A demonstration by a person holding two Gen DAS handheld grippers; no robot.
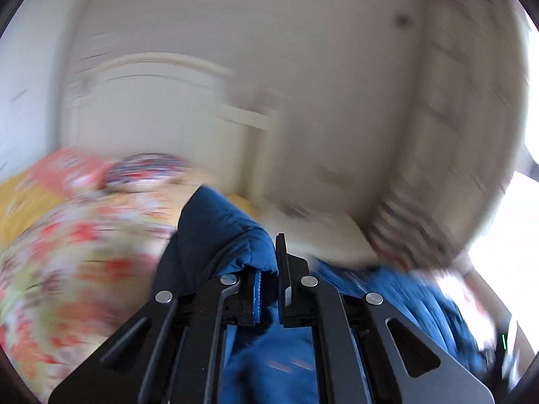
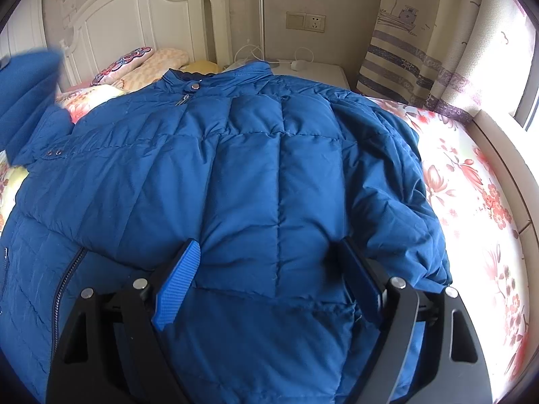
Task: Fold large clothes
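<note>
One puffy blue jacket (image 2: 269, 175), soft and slippery: my left hand-held gripper (image 1: 269, 289) pinches its sleeve, the right hand-held gripper (image 2: 269, 289) gapes released.

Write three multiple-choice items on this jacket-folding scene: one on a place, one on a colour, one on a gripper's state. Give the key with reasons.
1. Where does the jacket lie?
A. on the bed
B. on a chair
C. on the floor

2. What colour is the jacket?
A. red
B. blue
C. grey

3. How is the left gripper?
A. wide open over bare sheet
B. out of view
C. shut on jacket fabric

Key:
1. A, the floral sheet shows around the jacket, with the headboard behind.
2. B, its quilted shell is blue all over.
3. C, in the left wrist view its jaws pinch a blue fold; the right gripper stands open over the jacket.
</note>
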